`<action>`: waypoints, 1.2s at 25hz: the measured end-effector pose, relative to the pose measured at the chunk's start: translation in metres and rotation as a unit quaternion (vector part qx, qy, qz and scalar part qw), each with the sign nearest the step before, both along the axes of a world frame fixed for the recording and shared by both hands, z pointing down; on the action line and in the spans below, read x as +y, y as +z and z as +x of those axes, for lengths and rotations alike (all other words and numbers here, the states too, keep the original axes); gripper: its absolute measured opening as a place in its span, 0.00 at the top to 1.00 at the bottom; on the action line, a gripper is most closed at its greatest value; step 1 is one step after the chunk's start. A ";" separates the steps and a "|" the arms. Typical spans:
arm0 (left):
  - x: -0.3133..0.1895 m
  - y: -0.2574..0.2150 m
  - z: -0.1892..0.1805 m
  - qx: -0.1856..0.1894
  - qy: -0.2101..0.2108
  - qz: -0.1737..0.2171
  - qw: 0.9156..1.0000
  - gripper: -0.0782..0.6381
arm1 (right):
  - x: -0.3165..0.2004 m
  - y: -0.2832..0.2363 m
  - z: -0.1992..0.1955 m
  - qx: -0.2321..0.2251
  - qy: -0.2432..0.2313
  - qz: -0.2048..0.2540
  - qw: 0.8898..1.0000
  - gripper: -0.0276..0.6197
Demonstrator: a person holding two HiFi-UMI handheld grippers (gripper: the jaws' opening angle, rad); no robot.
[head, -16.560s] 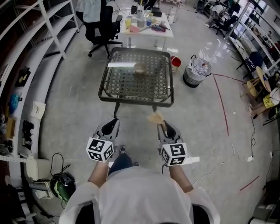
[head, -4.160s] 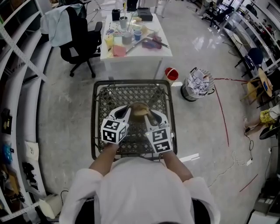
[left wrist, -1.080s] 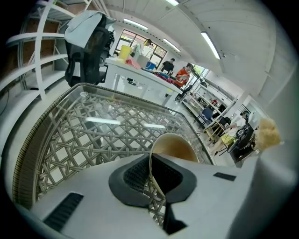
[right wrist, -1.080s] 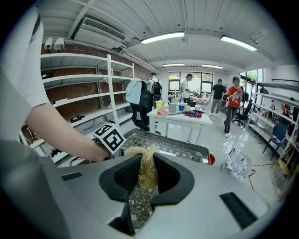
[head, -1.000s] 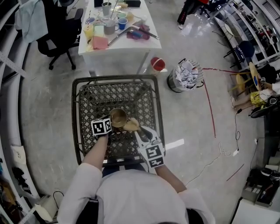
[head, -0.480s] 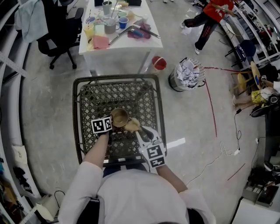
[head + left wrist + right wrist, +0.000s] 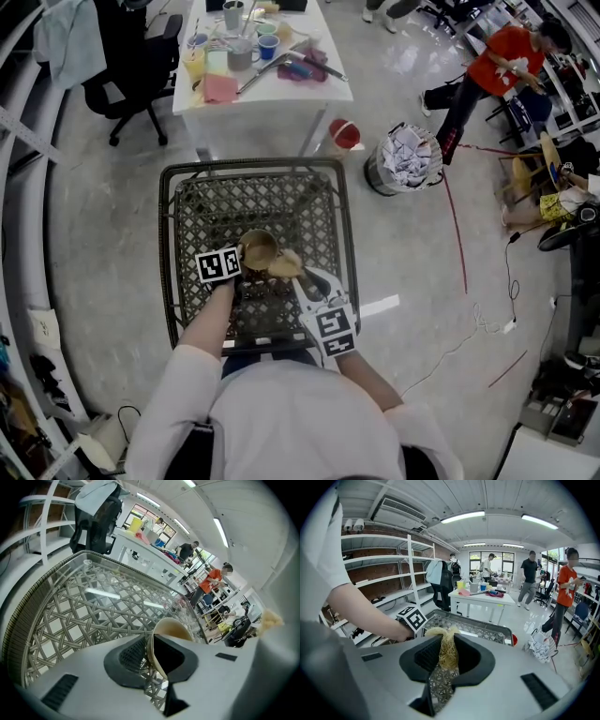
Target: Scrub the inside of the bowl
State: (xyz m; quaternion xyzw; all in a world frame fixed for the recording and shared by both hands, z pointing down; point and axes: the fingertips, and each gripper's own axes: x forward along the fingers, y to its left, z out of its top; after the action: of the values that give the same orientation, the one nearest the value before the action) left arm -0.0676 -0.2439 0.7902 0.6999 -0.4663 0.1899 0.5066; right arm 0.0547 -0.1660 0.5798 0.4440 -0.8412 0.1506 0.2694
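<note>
Bowl (image 7: 258,249): tan, at the middle of the glass-topped lattice surface (image 7: 187,225), held by its wall.
Left gripper (image 7: 151,656): jaws clenched on the bowl's wall, one pad inside, one outside.
Right gripper (image 7: 445,657): jaws grasping the scrubber.
Scrubber (image 7: 284,265): straw-coloured fibre tuft, just beside the bowl's right rim, outside it.

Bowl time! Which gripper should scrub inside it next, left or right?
Right, probably. The right gripper holds the fibre scrubber in its jaws, just beside the bowl. The left gripper is clamped on the bowl's rim, steadying it on the wicker table.
</note>
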 end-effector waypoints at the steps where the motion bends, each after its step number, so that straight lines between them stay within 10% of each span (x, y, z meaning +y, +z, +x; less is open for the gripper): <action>1: 0.001 -0.001 -0.001 0.001 -0.002 0.001 1.000 0.83 | 0.000 -0.001 -0.001 -0.001 -0.001 0.001 1.000 0.82; 6: 0.002 -0.006 -0.001 0.012 0.001 0.011 1.000 0.83 | -0.001 -0.002 -0.003 -0.001 -0.004 0.001 1.000 0.82; 9: 0.000 -0.006 -0.001 0.017 -0.006 0.010 1.000 0.65 | -0.002 -0.003 -0.004 -0.001 -0.007 0.003 1.000 0.82; 30: 0.008 -0.115 -0.009 0.059 0.008 0.155 0.986 0.78 | -0.008 -0.022 -0.007 -0.016 -0.010 0.032 0.999 0.82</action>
State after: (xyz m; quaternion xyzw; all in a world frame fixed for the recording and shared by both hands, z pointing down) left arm -0.0768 -0.2362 0.6749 0.7834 -0.4541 0.0777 0.4173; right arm 0.0472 -0.1743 0.5582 0.4413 -0.8543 0.1284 0.2428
